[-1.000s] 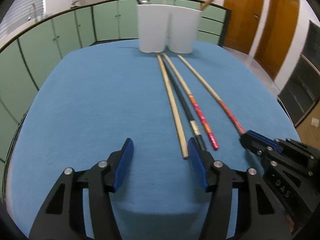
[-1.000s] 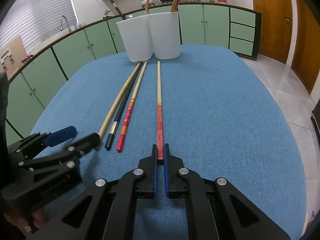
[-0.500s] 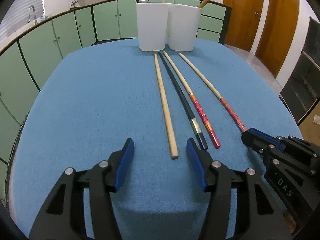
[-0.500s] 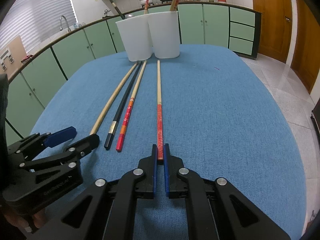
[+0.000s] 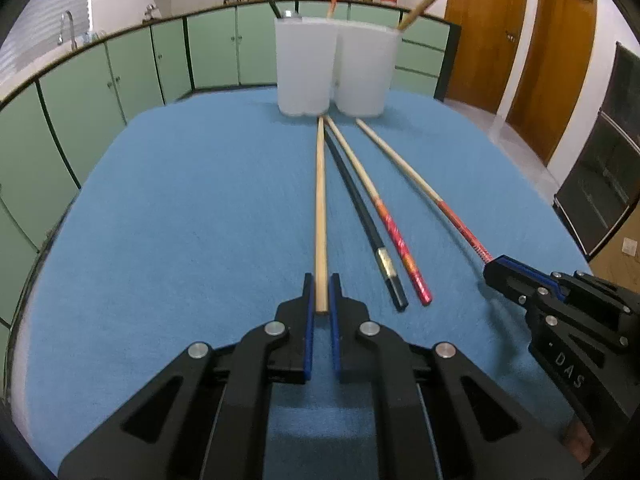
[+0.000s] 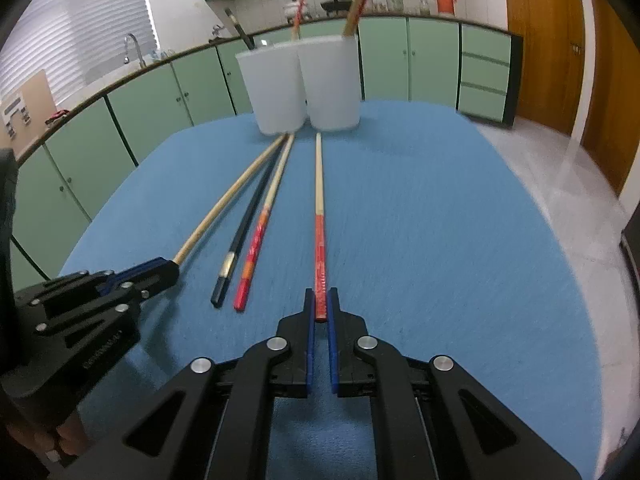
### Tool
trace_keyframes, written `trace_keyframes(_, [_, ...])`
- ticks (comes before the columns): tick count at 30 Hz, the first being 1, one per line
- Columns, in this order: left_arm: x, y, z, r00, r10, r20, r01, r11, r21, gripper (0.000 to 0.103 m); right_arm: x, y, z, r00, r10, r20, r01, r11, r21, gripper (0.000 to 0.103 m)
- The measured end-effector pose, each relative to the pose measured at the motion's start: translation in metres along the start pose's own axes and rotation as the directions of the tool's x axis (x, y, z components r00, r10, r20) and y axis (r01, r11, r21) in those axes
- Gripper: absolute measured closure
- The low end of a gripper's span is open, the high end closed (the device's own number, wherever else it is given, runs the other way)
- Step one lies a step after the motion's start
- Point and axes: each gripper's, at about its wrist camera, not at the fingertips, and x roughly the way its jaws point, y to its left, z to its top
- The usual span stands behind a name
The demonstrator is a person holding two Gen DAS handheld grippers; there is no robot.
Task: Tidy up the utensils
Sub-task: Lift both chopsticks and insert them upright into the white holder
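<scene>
Several chopsticks lie on the blue table (image 5: pixel 180 220), tips toward two white holders (image 5: pixel 306 72) (image 5: pixel 366 74). My left gripper (image 5: pixel 321 288) is shut on the near end of the plain wooden chopstick (image 5: pixel 320 200). My right gripper (image 6: pixel 320 304) is shut on the red end of the red-handled chopstick (image 6: pixel 319 232). Between them lie a black chopstick (image 5: pixel 360 208) and a red-and-orange patterned chopstick (image 5: pixel 384 220). The right gripper also shows in the left wrist view (image 5: pixel 496 270), and the left gripper in the right wrist view (image 6: pixel 160 270).
The holders (image 6: pixel 274 88) (image 6: pixel 330 80) stand at the table's far edge, each with chopsticks sticking out. Green cabinets (image 5: pixel 120 76) run behind and to the left. Wooden doors (image 5: pixel 520 32) and a tiled floor (image 6: pixel 560 152) are on the right.
My left gripper has moved right over the plain wooden chopstick and closed on its near end. My right gripper stays shut on the red-handled chopstick.
</scene>
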Motion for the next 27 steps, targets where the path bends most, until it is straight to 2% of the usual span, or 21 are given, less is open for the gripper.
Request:
trace_keyframes(3, [-0.02, -0.001, 0.007, 0.997, 0.015, 0.069, -0.016, 1.0, 0.009, 0.097, -0.016, 0.0, 0.008, 0.999, -0.001, 0.049, 0.001, 1.0, -0.006, 0.097])
trace_keyframes(7, [-0.049, 0.0, 0.02, 0.986, 0.034, 0.164, -0.036, 0.999, 0.009, 0.097, -0.04, -0.001, 0.023, 0.993, 0.008, 0.12, -0.007, 1.0, -0.012, 0.097])
trace_keyframes(16, [-0.114, 0.001, 0.059, 0.931, 0.021, 0.364, -0.017, 1.0, -0.015, 0.097, -0.094, -0.002, 0.067, 0.956, 0.05, 0.29, -0.044, 0.999, -0.026, 0.097])
trace_keyframes(20, [-0.129, -0.005, 0.078, 0.911, 0.01, 0.413, -0.006, 1.0, -0.011, 0.097, -0.11, -0.003, 0.088, 0.939, 0.073, 0.336, -0.067, 0.997, -0.027, 0.097])
trace_keyframes(27, [-0.134, -0.007, 0.108, 0.896, -0.037, 0.442, 0.043, 0.999, -0.003, 0.097, -0.124, -0.005, 0.118, 0.926, 0.099, 0.365, -0.086, 0.995, -0.052, 0.097])
